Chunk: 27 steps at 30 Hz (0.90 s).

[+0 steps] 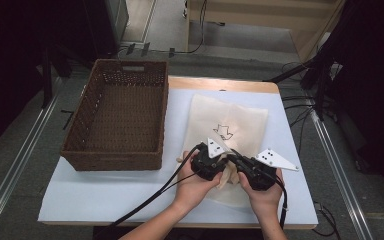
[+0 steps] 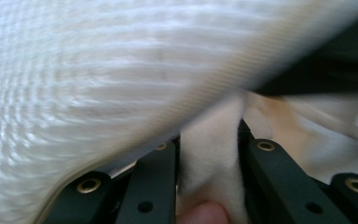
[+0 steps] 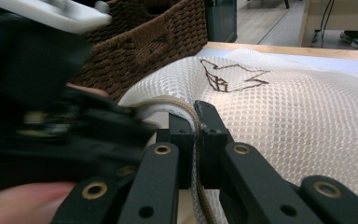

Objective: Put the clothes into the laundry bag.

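Readable text: none.
Brands, numbers: none legible.
Sign: dark outline drawing, no lettering, on cream mesh fabric bag (image 1: 228,131); drawing itself (image 3: 230,75) cannot be read as any word.

High view overlooks table; gripper views hug the mesh bag (image 1: 228,131).

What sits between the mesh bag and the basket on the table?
Nothing visible. The mesh bag lies right of the basket, bare table between them. Both grippers already pinch fabric at its near edge.
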{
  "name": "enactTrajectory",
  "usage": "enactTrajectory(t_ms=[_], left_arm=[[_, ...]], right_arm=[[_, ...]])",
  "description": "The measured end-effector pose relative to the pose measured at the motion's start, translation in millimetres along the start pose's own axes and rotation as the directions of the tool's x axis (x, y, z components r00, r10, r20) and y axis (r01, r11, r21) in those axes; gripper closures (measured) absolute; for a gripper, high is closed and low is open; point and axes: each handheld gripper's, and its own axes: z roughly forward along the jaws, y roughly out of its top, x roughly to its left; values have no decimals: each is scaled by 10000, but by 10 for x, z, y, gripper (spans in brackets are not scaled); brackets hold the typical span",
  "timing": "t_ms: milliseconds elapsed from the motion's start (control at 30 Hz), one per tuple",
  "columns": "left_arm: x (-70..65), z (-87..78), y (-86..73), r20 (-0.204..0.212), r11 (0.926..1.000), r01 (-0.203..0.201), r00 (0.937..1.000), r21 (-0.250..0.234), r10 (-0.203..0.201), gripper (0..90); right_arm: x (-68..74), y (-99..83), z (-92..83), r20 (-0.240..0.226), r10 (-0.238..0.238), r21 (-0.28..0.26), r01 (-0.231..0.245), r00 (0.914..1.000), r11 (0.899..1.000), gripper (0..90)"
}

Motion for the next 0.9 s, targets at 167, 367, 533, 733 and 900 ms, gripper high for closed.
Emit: enactTrajectory(t_ms=[167, 367, 533, 733, 900], left_arm=[[34, 268, -79, 46, 9925, -117, 9999, 1215, 112, 675], [-21, -89, -23, 1199, 9949, 42, 9927, 1007, -163, 368], [-106, -246, -195, 1280, 9824, -642, 9909, 1754, 419, 294], [-300, -98, -433, 639, 9577, -1850, 9825, 2206, 1751, 376], [-281, 55, -268, 957, 9715, -1168, 9905, 2061, 988, 858]], right_arm=[[-25, -42, 31, 211, -88, 338, 81, 9997, 9994, 877], [-95, -41, 15, 245, 228, 201, -232, 9994, 9995, 877], [-131, -38, -6, 334, 283, 168, -289, 9990, 9994, 877], [-131, -44, 14, 344, 372, 250, -380, 9987, 9990, 877], [-86, -56, 42, 264, 207, 355, -216, 9994, 9991, 877]])
